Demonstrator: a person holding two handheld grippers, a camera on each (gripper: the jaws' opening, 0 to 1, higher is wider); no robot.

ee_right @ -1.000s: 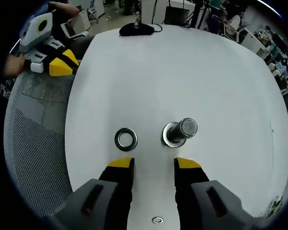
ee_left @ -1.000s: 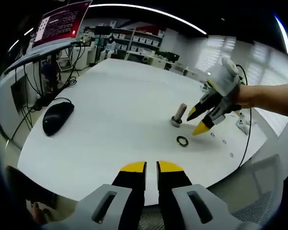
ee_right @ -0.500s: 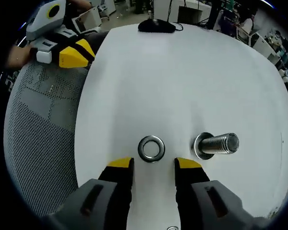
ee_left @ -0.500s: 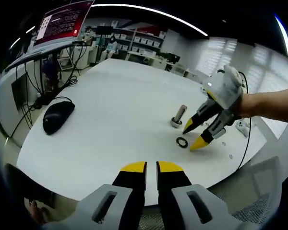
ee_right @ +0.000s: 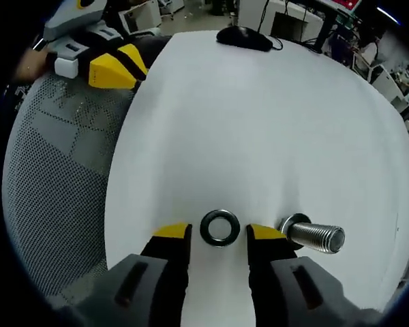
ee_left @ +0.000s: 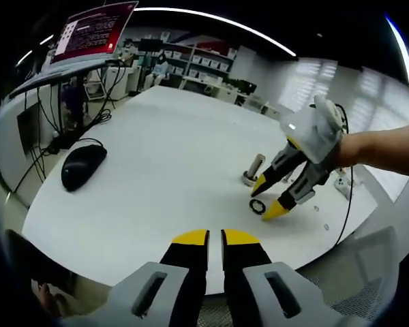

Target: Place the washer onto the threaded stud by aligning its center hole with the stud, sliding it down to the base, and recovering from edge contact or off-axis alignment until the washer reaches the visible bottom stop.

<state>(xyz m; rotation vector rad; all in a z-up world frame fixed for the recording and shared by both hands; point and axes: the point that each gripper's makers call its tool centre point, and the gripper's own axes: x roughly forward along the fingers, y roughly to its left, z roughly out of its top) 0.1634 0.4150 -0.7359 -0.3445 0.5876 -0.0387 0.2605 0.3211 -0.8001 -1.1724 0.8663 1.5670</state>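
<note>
While washer (ee_right: 219,228) lies flat near worktop (ee_right: 259,122) edge beside stud (ee_right: 312,235), unmounted, right gripper (ee_right: 218,235) straddles it, released; left gripper (ee_left: 215,238) clenched, empty.

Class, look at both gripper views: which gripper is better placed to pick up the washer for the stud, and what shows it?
The right gripper: its open jaws straddle the washer lying flat on the table, beside the threaded stud. The left gripper is shut, back at the table's near edge.
</note>
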